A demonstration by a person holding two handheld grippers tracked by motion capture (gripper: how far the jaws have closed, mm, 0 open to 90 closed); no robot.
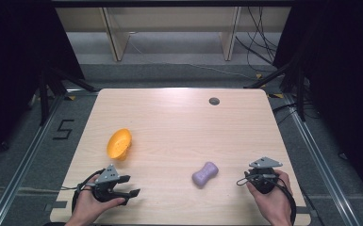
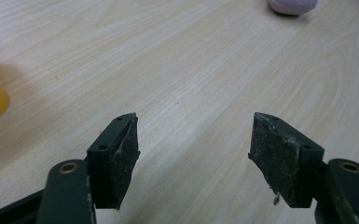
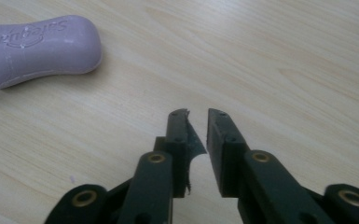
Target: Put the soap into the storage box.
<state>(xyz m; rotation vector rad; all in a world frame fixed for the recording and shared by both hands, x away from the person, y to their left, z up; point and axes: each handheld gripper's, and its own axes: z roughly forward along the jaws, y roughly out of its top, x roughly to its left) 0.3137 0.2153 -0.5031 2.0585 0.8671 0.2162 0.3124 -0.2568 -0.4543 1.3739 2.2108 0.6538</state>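
Purple soap bar (image 1: 204, 174) lies on table (image 1: 179, 127), near right hand-held gripper (image 1: 243, 180), just to its left, not touching; jaws clenched, nothing held. Left hand-held gripper (image 1: 131, 185) released, farther from soap, w/ orange bowl (image 1: 119, 143) just beyond.

Purple soap (image 1: 204, 174), orange bowl (image 1: 119, 143), pale wood-grain table (image 1: 179, 122), black jaws.

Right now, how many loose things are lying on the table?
2. An orange bowl lies tipped on its side at the left, and a purple soap bar lies right of centre, nearer the front edge. Nothing looks hidden.
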